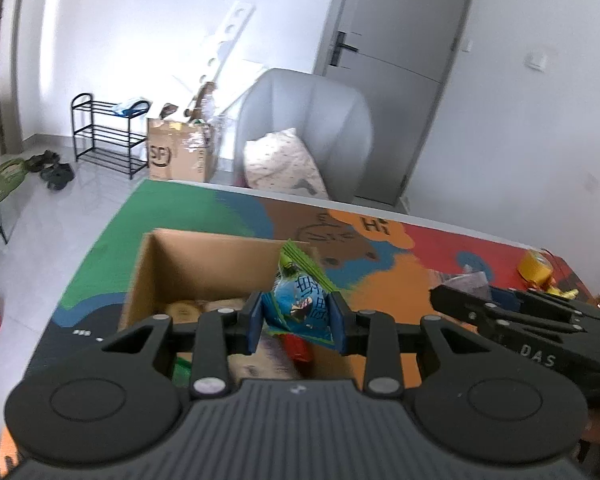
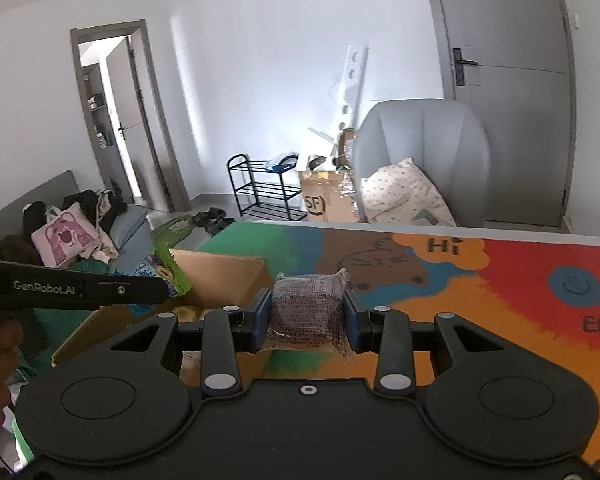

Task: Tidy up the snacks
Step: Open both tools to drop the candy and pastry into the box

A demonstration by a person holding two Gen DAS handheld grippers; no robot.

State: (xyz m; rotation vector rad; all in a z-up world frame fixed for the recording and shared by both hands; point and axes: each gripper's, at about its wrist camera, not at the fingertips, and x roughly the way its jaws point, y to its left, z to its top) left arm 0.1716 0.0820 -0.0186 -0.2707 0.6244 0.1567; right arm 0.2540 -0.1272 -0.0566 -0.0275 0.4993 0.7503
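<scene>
My left gripper [image 1: 298,322] is shut on a blue and green snack packet [image 1: 300,300] and holds it above the open cardboard box [image 1: 160,264]. The box holds several snacks, among them round tan ones [image 1: 204,306] and a red packet [image 1: 296,346]. My right gripper [image 2: 307,320] is shut on a purple wrapped snack packet [image 2: 308,306], held above the colourful table mat [image 2: 500,300] just right of the box [image 2: 228,276]. The left gripper with its packet [image 2: 164,272] shows at the left of the right wrist view. The right gripper body [image 1: 532,320] shows at the right of the left wrist view.
A yellow item [image 1: 536,268] lies at the mat's far right corner. Beyond the table stand a grey armchair [image 1: 308,128] with a cushion, a taped cardboard box [image 1: 180,152] and a black shoe rack [image 1: 104,136]. A sofa with bags [image 2: 68,232] is at the left.
</scene>
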